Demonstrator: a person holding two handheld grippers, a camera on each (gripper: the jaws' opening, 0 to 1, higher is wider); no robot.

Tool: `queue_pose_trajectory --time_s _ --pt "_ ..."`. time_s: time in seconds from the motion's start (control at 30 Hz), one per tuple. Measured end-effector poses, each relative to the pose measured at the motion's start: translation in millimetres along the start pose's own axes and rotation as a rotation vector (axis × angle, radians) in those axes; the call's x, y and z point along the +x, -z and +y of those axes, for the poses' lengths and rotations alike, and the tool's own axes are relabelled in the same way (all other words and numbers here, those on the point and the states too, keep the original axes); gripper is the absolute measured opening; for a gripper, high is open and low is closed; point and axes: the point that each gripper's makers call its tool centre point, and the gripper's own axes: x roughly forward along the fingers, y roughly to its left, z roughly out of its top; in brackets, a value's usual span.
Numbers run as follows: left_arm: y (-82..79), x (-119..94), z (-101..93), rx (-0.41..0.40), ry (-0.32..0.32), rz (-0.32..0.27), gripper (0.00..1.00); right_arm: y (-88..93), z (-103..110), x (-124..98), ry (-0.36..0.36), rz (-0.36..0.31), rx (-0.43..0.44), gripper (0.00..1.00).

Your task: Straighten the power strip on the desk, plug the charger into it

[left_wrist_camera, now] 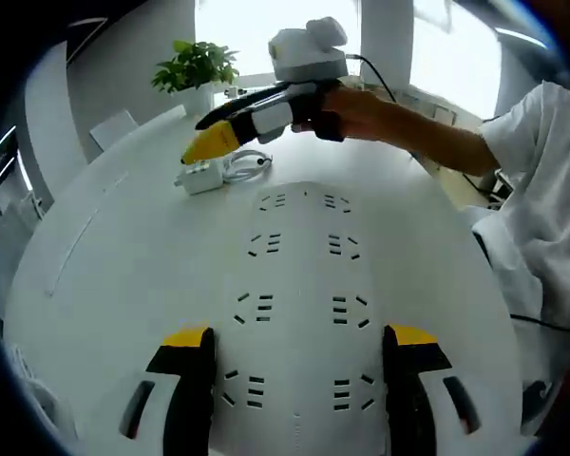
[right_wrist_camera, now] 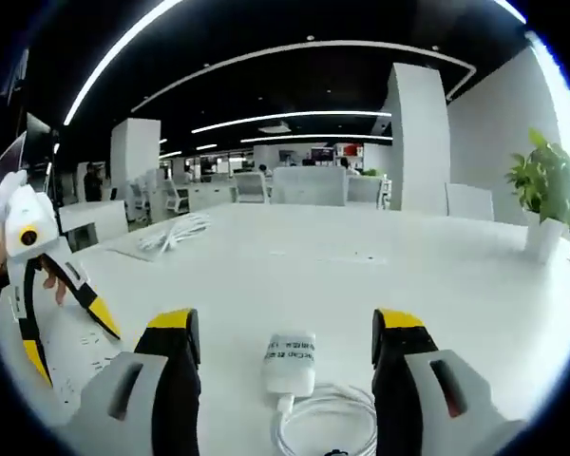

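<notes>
One long white power strip (left_wrist_camera: 299, 285) with paired socket rows on the desk (left_wrist_camera: 114, 275) between open left gripper (left_wrist_camera: 299, 375) jaws, one white charger (right_wrist_camera: 290, 361) with coiled cable (right_wrist_camera: 328, 423) between open right gripper (right_wrist_camera: 285, 366) jaws, one potted plant (right_wrist_camera: 543, 195)

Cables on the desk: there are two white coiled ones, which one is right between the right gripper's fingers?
The coiled cable attached to the white charger, lying between the open fingers. The other cable bundle lies far across the desk, with no charger visible on it.

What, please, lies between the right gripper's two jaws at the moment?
In the right gripper view, the white charger with its coiled cable lies on the desk between the open jaws.
</notes>
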Motion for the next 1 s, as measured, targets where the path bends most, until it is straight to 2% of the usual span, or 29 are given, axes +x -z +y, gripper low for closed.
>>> queue_pose_trajectory --time_s 0.1,0.2,0.33,0.47,0.57,0.7,1.0 --pt "-0.1 0 -0.1 -0.001 -0.001 -0.004 0.74 9.8 -3 6 0.029 0.030 -0.013 0.54" --pt "-0.3 0 0.0 -0.002 -0.002 -0.009 0.74 18.8 -3 11 0.042 0.047 -0.013 0.53" --pt "-0.4 0 0.1 -0.001 -0.002 -0.008 0.74 30.4 -2 16 0.052 0.078 -0.013 0.45" --pt "-0.3 0 0.2 -0.001 -0.002 -0.008 0.74 40.4 -1 18 0.052 0.086 -0.019 0.45" --pt "-0.3 0 0.3 0.000 -0.002 -0.007 0.74 40.8 -2 17 0.055 0.086 -0.019 0.44" --pt "-0.1 0 0.5 -0.002 -0.003 -0.005 0.74 40.0 -4 19 0.054 0.075 0.020 0.39" --pt "0.4 0 0.6 -0.004 -0.005 -0.003 0.74 43.0 -3 21 0.054 0.085 -0.015 0.32"
